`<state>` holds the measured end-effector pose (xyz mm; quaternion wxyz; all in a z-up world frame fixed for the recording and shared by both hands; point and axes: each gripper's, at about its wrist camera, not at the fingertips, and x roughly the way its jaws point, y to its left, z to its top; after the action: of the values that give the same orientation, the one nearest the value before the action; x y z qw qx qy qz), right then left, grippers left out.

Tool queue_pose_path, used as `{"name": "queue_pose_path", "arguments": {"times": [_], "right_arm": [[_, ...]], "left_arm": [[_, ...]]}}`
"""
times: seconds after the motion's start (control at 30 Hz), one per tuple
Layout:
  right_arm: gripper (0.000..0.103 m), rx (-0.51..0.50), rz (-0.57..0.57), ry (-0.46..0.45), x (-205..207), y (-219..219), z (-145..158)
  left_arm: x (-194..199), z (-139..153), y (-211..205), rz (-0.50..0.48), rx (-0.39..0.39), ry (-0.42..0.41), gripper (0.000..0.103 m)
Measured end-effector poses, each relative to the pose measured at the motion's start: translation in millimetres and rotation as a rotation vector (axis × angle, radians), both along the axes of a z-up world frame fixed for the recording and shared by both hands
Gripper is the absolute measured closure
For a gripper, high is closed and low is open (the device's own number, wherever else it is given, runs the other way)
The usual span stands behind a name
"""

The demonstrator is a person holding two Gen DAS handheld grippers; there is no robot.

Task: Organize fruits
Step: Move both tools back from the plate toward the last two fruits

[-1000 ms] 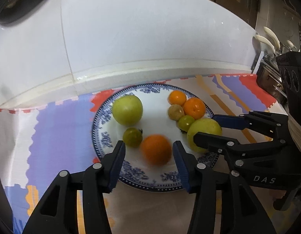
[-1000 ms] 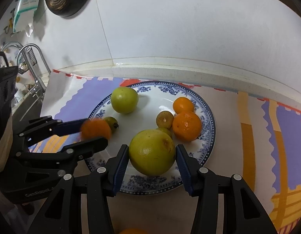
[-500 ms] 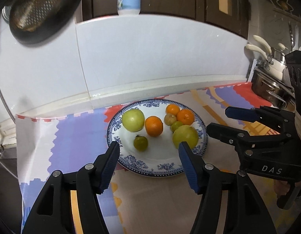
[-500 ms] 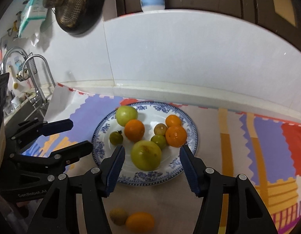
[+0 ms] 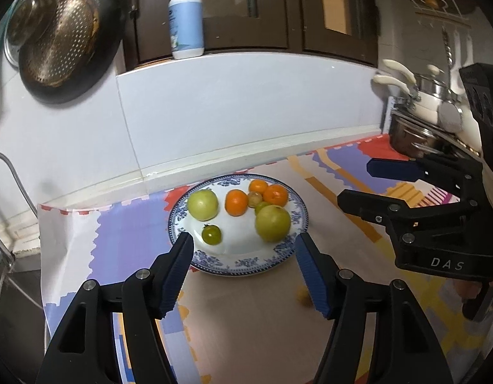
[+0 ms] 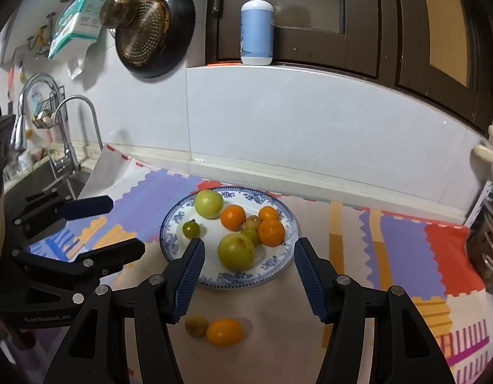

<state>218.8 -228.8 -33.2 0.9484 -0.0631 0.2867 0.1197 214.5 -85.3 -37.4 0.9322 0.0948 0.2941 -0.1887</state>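
Observation:
A blue-patterned white plate [image 5: 246,265] [image 6: 278,268] sits on the colourful mat and holds several fruits: two large green ones [image 5: 202,204] [image 5: 272,223], a small dark green one [image 5: 211,234], three oranges, among them one in the middle [image 5: 236,202], and two small yellowish ones. My left gripper [image 5: 245,254] is open and empty, raised in front of the plate. My right gripper [image 6: 246,257] is open and empty, also in front of the plate. Off the plate, an orange fruit [image 6: 224,332] and a small yellowish fruit [image 6: 196,325] lie on the mat.
A white tiled wall [image 5: 246,112] rises behind the plate. A sink with taps [image 6: 67,147] is at the left. Pots [image 5: 419,128] stand at the right. A soap bottle [image 6: 257,28] stands on the ledge. Pans [image 6: 150,28] hang above.
Both grippers let go of their fruits, the left an orange, the right a large green fruit, and pulled back and up from the plate. Both fruits now rest on the plate.

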Motion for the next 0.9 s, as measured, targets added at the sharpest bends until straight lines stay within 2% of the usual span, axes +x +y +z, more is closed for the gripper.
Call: {"name": "queue_pose_path", "arguments": {"times": [0.37,0.9], "right_arm": [[0.044,-0.118,0.072,0.048,-22.5,3.9,-16.7],[0.044,-0.236,0.257,0.203,-15.6,16.4,-70.4]], "left_arm": [[-16.3,-17.2,-16.6,-0.111,0.061,0.019,0.038],[-10.3,-60.8,-36.2,-0.307,0.169,0.091,0.038]]}}
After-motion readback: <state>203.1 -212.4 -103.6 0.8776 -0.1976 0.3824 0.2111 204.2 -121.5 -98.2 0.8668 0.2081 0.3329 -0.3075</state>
